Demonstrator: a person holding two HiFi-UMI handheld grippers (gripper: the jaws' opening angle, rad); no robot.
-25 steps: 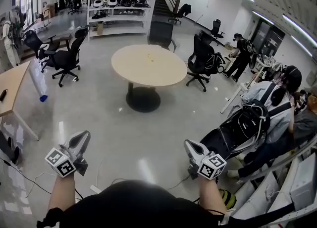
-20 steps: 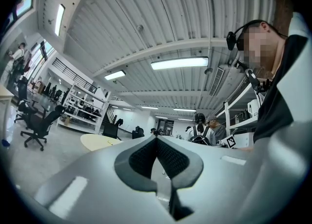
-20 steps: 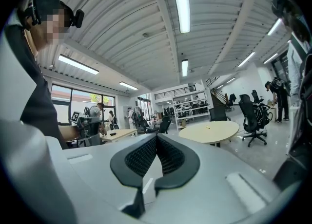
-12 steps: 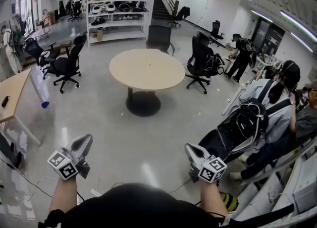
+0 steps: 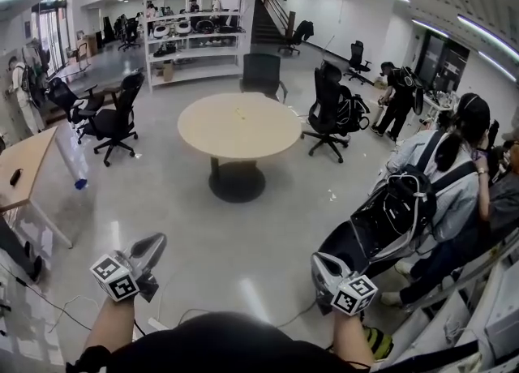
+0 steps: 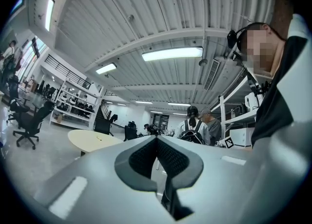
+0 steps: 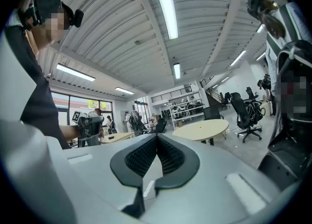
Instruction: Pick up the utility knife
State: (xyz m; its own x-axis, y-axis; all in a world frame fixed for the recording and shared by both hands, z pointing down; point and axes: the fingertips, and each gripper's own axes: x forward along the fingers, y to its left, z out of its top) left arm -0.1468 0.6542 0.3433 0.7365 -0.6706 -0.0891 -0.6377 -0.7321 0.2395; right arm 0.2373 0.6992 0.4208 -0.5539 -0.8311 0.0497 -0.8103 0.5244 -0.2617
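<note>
Head view: you hold the left gripper [image 5: 156, 242] and the right gripper [image 5: 321, 261] side by side, both pointing forward over open floor [image 5: 243, 225].

Left gripper view: the fingers [image 6: 142, 158] are pressed together along their ribbed faces, with nothing between them. Right gripper view: same finding, the pads [image 7: 170, 158] are closed on each other and no object is held.

Location of the utility knife: not positively identified. A round table [image 5: 207, 132] stands well ahead of both sets of fingertips, roughly between the lines they point along. A small pale-yellow item [image 5: 240, 113] lies near the middle of its top, too small to name. It is the only candidate in sight, so treat it as probable, not confirmed. Nothing lies near or under the fingers.

Handling assessment, by judgement only:
- A utility knife should be light and rigid, so a moderate squeeze will do.
- It would lie low and flat on the tabletop, so you would need to bring the fingertips right down to the surface.
- Its casing is likely smooth and could slide as the fingers close.
- Take hold across the narrow width of the handle, about mid-length, well back from the blade end.
- You must spread the fingers before arrival.
</note>
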